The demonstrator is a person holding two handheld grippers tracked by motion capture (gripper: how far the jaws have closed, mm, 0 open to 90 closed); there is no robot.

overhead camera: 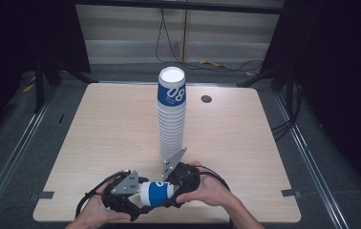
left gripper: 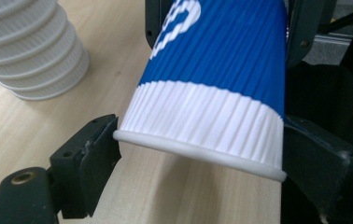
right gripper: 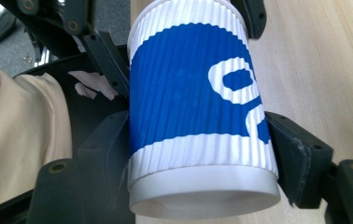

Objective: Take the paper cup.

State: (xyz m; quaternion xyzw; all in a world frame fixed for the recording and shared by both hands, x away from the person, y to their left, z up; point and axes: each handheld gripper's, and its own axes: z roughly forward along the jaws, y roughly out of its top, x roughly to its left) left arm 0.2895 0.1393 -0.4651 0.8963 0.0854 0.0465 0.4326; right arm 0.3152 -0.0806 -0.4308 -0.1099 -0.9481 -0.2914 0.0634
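A blue and white ribbed paper cup [overhead camera: 157,193] lies on its side just above the table's front edge, held between both grippers. My left gripper [overhead camera: 138,196] is shut across its white rimmed end; in the left gripper view the rim [left gripper: 198,154] sits between the two black jaws, which touch it on both sides. My right gripper [overhead camera: 173,183] is shut on the other end, and in the right gripper view both jaws press on the cup [right gripper: 188,93]. A tall stack of the same cups [overhead camera: 172,119], mouths down, stands at the table's middle just beyond the grippers.
The wooden table [overhead camera: 102,129] has a round cable hole [overhead camera: 206,98] at the back right. The bottom of the stack [left gripper: 30,51] is close on the left in the left gripper view. Cables lie on the floor behind the table.
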